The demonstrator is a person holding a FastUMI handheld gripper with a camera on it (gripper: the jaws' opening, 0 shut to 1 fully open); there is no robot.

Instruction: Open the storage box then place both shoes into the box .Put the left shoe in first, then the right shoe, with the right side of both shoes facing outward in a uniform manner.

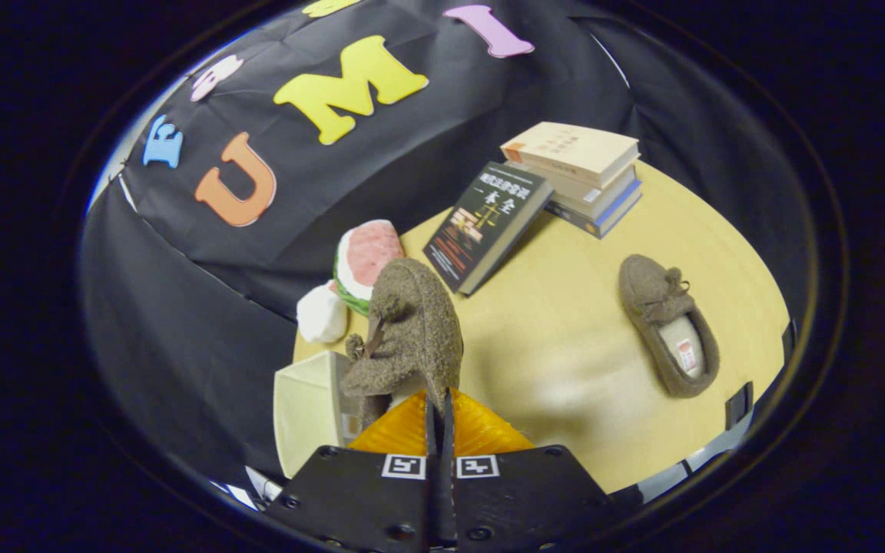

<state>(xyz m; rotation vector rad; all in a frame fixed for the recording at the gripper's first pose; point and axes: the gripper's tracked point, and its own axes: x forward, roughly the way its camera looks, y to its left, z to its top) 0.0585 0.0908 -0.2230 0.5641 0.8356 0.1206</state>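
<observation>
The gripper is pinched tight on the edge of one brown shoe, holding it raised above the table beside a pale box. The other shoe lies well apart on the table, so neither appears packed yet.

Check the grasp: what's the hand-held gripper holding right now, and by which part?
The hand-held gripper is shut on a brown fuzzy shoe, pinching the thin edge of its collar; the shoe hangs lifted ahead of the fingers.
</observation>
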